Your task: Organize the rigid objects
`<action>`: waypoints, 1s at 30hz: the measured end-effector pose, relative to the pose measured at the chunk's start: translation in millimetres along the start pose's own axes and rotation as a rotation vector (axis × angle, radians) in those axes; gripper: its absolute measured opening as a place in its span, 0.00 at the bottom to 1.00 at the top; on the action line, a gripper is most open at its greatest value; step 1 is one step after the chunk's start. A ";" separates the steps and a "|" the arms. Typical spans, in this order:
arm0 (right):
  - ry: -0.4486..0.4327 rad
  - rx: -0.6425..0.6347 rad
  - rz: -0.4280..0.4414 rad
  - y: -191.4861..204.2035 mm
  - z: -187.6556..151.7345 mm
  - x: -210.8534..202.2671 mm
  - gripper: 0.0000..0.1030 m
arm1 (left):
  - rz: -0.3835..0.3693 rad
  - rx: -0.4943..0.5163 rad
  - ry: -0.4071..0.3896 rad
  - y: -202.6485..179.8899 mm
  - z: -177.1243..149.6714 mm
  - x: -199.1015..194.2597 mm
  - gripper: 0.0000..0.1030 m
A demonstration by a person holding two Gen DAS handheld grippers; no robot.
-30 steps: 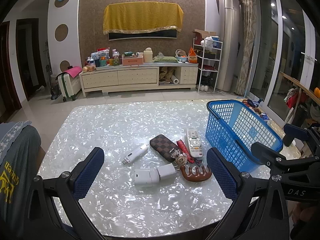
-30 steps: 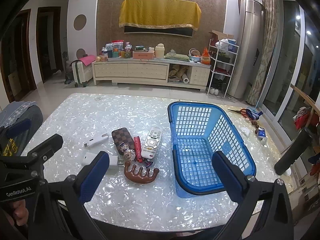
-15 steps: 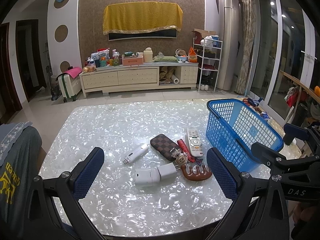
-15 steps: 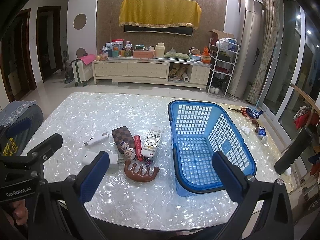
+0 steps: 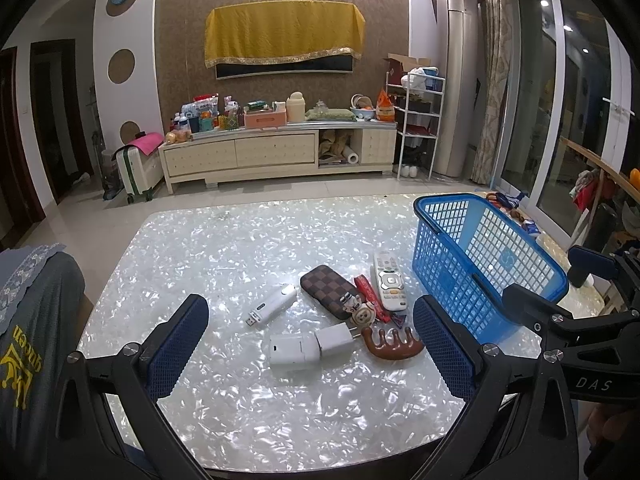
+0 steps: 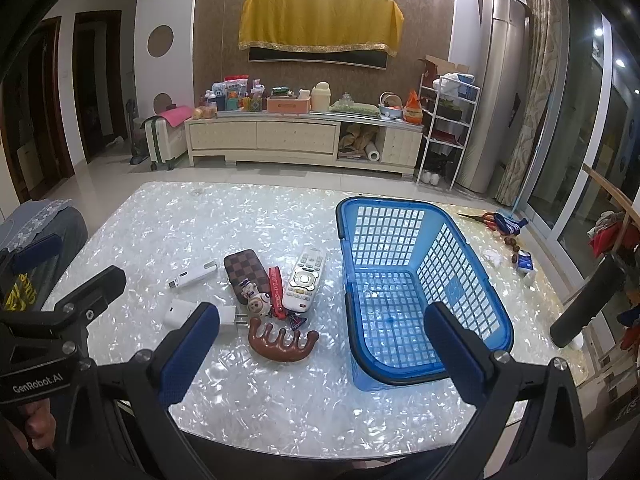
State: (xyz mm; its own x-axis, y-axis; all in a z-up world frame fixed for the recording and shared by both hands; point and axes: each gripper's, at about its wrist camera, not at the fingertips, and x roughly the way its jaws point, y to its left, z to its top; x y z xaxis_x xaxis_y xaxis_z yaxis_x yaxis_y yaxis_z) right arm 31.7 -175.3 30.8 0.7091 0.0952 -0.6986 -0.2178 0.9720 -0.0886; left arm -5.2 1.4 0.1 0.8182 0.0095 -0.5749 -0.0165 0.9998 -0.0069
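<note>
A cluster of small items lies mid-table: a white stick device [image 5: 272, 305] [image 6: 193, 275], a checkered brown case [image 5: 328, 291] [image 6: 245, 275], a white remote [image 5: 389, 281] [image 6: 305, 279], a red-strap keychain with a bear charm [image 5: 366, 312] [image 6: 274, 295], a white charger [image 5: 308, 347] [image 6: 178, 314] and a brown comb [image 5: 394, 345] [image 6: 282, 340]. An empty blue basket [image 5: 532, 256] [image 6: 492, 264] stands to their right. My left gripper [image 5: 310, 356] is open, held above the near table edge before the charger. My right gripper [image 6: 322, 356] is open, between comb and basket.
The shell-pattern table [image 5: 240, 248] carries scissors and small bits [image 6: 504, 226] at its far right edge. A person in a grey shirt [image 5: 28, 340] sits at the left. A TV cabinet [image 5: 276, 152] stands across the floor.
Both views have shifted only slightly; the items and basket have not moved and both grippers stay open.
</note>
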 end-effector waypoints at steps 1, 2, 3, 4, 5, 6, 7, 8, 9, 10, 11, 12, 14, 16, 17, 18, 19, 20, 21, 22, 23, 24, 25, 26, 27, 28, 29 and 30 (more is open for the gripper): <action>0.001 0.000 -0.001 0.1 0.1 0.3 1.00 | -0.007 -0.001 0.005 0.6 -0.2 0.6 1.00; 0.001 0.001 0.001 -0.4 0.1 0.7 1.00 | -0.011 -0.001 0.012 0.7 -0.3 1.9 1.00; 0.004 0.003 0.002 -1.0 0.1 1.3 1.00 | -0.013 0.001 0.019 0.7 -0.4 3.2 1.00; 0.007 0.002 0.004 -1.5 0.5 2.3 1.00 | -0.012 0.005 0.027 -2.2 0.4 8.1 1.00; 0.011 0.001 0.009 -2.6 1.1 3.3 1.00 | -0.012 0.008 0.032 -2.5 0.5 10.0 1.00; 0.016 0.001 0.011 -3.9 1.8 4.5 1.00 | -0.012 0.010 0.037 -2.8 0.6 12.0 1.00; 0.021 0.002 0.013 -5.5 2.4 5.6 1.00 | -0.011 0.012 0.042 -3.6 1.1 13.6 1.00; 0.031 0.002 0.013 -8.1 3.2 7.8 1.00 | -0.011 0.015 0.045 -4.6 1.9 15.5 1.00; 0.041 0.002 0.018 -10.2 3.8 9.9 1.00 | -0.009 0.018 0.047 -4.2 2.0 17.2 1.00; 0.055 0.005 0.018 -14.2 4.4 13.2 1.00 | -0.006 0.022 0.051 -6.0 3.1 19.4 1.00; 0.061 0.006 0.012 -15.9 4.4 14.5 1.00 | -0.003 0.026 0.057 -8.3 3.6 23.2 1.00; 0.067 0.005 0.004 -18.3 4.4 16.4 1.00 | -0.003 0.028 0.063 -8.1 4.4 26.4 1.00; 0.082 0.011 -0.001 -24.8 4.4 21.2 1.00 | -0.009 0.029 0.080 -9.2 5.5 34.2 1.00; 0.093 0.014 -0.013 -30.8 4.7 25.0 1.00 | -0.015 0.028 0.100 -9.7 6.9 41.4 1.00; 0.102 0.009 -0.022 -34.3 5.4 28.3 1.00 | -0.019 0.027 0.110 -10.5 7.3 44.9 1.00; 0.107 0.008 -0.028 -36.5 5.8 29.9 1.00 | -0.023 0.027 0.118 -11.1 7.3 48.6 1.00; 0.114 0.008 -0.029 -39.8 6.3 31.6 1.00 | -0.028 0.027 0.124 -11.3 7.7 52.1 1.00; 0.121 0.010 -0.035 -44.1 6.8 33.5 1.00 | -0.031 0.030 0.128 -11.8 8.3 55.0 1.00; 0.126 0.010 -0.037 -46.7 7.2 34.6 1.00 | -0.029 0.034 0.132 -12.3 8.4 57.7 1.00; 0.132 0.011 -0.040 -50.3 8.1 36.7 1.00 | -0.028 0.039 0.136 -13.5 8.5 61.0 1.00; 0.139 0.012 -0.048 -55.1 9.2 38.9 1.00 | -0.027 0.044 0.142 -14.8 8.5 64.3 1.00; 0.145 0.012 -0.054 -59.8 10.4 40.9 1.00 | -0.027 0.045 0.148 -15.6 8.8 67.9 1.00; 0.155 0.012 -0.059 -64.4 11.6 43.4 1.00 | -0.028 0.046 0.156 -16.4 9.0 71.1 1.00; 0.168 0.013 -0.064 -70.2 12.7 46.9 1.00 | -0.026 0.044 0.164 -16.9 8.9 75.0 1.00; 0.180 0.014 -0.067 -75.6 13.7 49.9 1.00 | -0.026 0.048 0.169 -18.3 8.7 78.5 1.00; 0.195 0.014 -0.068 -81.3 14.5 53.1 1.00 | -0.027 0.058 0.176 -19.9 8.3 83.3 1.00; 0.205 0.019 -0.065 -87.5 15.1 55.6 1.00 | -0.026 0.068 0.182 -21.1 7.7 87.3 1.00; 0.214 0.022 -0.068 -92.1 15.4 57.0 1.00 | -0.028 0.076 0.188 -22.2 6.8 90.6 1.00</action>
State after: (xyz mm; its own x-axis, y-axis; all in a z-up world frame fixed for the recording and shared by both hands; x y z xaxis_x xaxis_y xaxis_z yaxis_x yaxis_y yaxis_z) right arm 102.5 -256.1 10.1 0.5629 -0.0158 -0.8264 -0.1583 0.9793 -0.1265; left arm 73.2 -19.8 -46.3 0.6959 -0.0141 -0.7180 0.0537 0.9980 0.0324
